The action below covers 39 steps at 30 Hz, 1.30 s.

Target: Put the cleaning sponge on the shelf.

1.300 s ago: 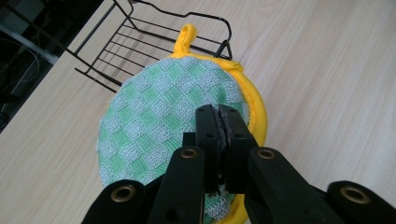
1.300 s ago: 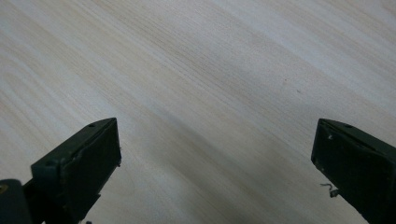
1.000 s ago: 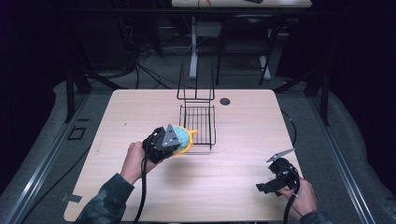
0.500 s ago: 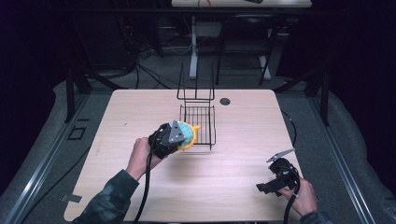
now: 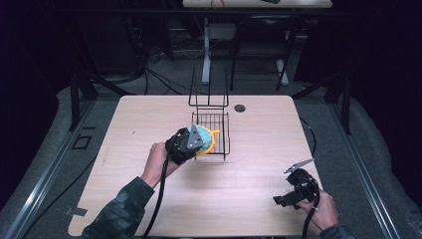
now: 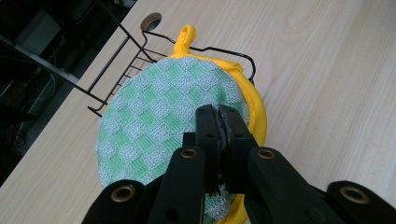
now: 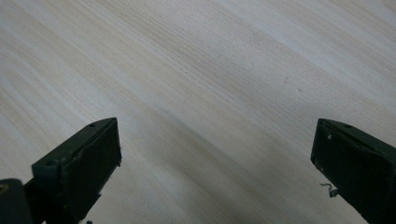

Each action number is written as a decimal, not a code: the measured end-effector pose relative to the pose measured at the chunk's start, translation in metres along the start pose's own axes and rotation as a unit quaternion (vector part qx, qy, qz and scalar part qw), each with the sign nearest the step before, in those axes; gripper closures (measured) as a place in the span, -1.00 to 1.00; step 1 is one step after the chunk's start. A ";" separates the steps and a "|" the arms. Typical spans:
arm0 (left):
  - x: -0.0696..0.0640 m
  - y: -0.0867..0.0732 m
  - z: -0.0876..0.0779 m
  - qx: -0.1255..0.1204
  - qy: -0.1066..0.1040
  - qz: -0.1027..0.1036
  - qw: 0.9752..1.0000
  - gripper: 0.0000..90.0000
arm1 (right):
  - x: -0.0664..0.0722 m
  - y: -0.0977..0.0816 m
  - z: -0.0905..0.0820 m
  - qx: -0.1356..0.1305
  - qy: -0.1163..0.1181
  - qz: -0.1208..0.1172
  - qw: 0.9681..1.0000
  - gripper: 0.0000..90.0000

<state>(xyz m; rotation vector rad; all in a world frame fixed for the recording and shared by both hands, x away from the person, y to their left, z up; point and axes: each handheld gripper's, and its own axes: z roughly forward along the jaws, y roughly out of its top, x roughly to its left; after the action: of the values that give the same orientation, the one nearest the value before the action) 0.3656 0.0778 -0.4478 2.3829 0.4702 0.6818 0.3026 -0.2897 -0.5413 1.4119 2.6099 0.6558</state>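
Note:
A round pot holder (image 6: 173, 107), green-and-white checked with a yellow rim and loop, hangs from my left gripper (image 6: 218, 112), whose jaws are shut on its near edge. In the high view the left gripper (image 5: 191, 143) holds the pot holder (image 5: 205, 137) over the front left corner of a black wire rack (image 5: 219, 130) at the table's middle. Low at the table's right front, my right gripper (image 5: 291, 195) rests in a hand. Its jaws stand wide open over bare wood, one fingertip (image 7: 88, 154) at each side of the right gripper view.
The wire rack has a tall back frame (image 5: 209, 92) rising behind it. A round cable hole (image 5: 240, 108) sits in the wooden table (image 5: 149, 114) just right of the rack. Cables trail from both grippers toward the front edge. Dark floor and desk legs lie beyond the table.
My left gripper has carried the pot holder to the right and slightly away, from beside the rack to over its front left corner. The right gripper has stayed put.

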 end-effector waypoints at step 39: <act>0.004 0.008 0.069 -0.012 0.004 -0.008 1.000 0.95 | 0.003 0.001 0.001 0.001 0.007 -0.006 1.000 -0.97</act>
<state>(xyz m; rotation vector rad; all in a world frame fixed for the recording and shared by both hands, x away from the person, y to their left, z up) 0.4097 0.0423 -0.4877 2.3528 0.4807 0.6857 0.3025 -0.2866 -0.5414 1.3971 2.6288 0.6645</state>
